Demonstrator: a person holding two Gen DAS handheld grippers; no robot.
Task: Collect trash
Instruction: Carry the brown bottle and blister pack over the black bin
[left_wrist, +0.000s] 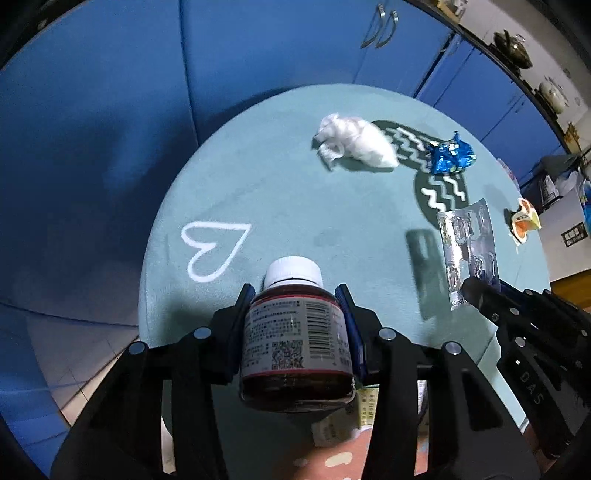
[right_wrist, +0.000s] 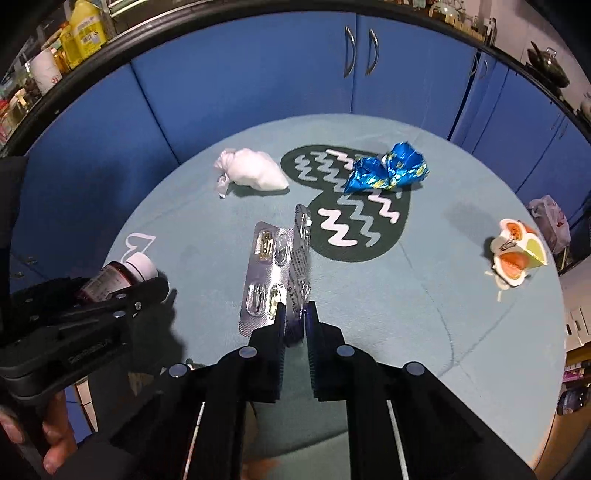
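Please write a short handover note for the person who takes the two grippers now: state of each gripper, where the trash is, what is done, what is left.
Left gripper: shut on the dark medicine bottle, held off the table.
Right gripper: shut on the folded blister pack at its near edge.
Still lying on the table: white tissue wad, blue foil wrapper, orange and yellow wrapper.
Done: two items gripped. Left: bin both, then collect the other three. No bin is in view.

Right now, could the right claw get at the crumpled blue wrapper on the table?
Probably not yet. The right claw is shut on a blister pack, so it is occupied. Otherwise the way looks free: only bare table lies between it and the blue wrapper.
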